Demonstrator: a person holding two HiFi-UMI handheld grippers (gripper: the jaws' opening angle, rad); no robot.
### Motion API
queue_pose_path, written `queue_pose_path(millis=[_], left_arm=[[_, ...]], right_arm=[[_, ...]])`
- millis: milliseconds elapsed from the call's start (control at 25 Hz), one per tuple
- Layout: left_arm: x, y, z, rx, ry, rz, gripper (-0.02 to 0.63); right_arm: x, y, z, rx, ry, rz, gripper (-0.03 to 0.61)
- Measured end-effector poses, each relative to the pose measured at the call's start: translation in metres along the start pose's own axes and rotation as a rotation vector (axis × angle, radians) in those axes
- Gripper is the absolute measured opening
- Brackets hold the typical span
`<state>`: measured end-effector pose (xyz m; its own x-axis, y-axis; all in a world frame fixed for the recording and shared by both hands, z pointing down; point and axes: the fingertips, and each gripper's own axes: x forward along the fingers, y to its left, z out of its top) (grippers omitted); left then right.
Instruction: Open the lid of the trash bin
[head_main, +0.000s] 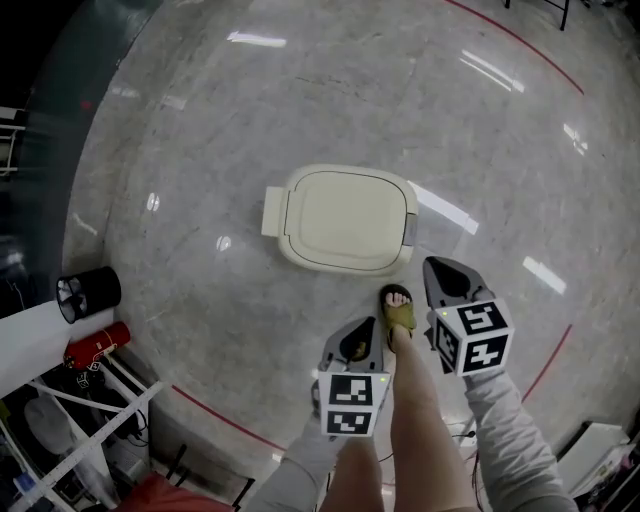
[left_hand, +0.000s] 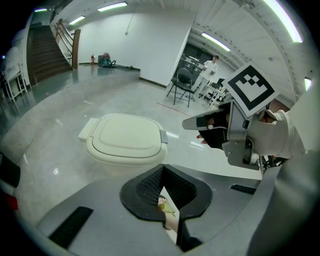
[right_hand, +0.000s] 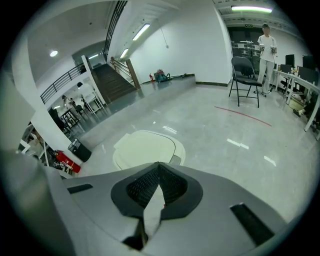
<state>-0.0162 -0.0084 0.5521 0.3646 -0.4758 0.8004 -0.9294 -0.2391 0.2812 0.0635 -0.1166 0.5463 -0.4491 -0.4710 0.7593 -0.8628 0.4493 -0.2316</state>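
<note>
A cream trash bin stands on the polished floor with its lid down flat; a grey latch is on its right side and a hinge tab on its left. The bin also shows in the left gripper view and the right gripper view. My left gripper hovers short of the bin, jaws together and holding nothing. My right gripper hangs near the bin's right corner, also shut and empty. A sandalled foot rests between the grippers, close to the bin's front.
A small black bin and a red fire extinguisher sit at the left by a white rack. A red line curves across the floor. A chair and a standing person are far behind.
</note>
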Motion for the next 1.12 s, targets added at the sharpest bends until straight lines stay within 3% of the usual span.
queue_pose_path(millis=[680, 1120], left_arm=[[0.04, 0.013, -0.022, -0.007, 0.081, -0.003, 0.005], [0.052, 0.013, -0.021, -0.019, 0.088, 0.0, 0.005]], right_arm=[[0.072, -0.023, -0.025, -0.021, 0.088, -0.011, -0.005], [0.086, -0.03, -0.036, -0.041, 0.131, -0.006, -0.005]])
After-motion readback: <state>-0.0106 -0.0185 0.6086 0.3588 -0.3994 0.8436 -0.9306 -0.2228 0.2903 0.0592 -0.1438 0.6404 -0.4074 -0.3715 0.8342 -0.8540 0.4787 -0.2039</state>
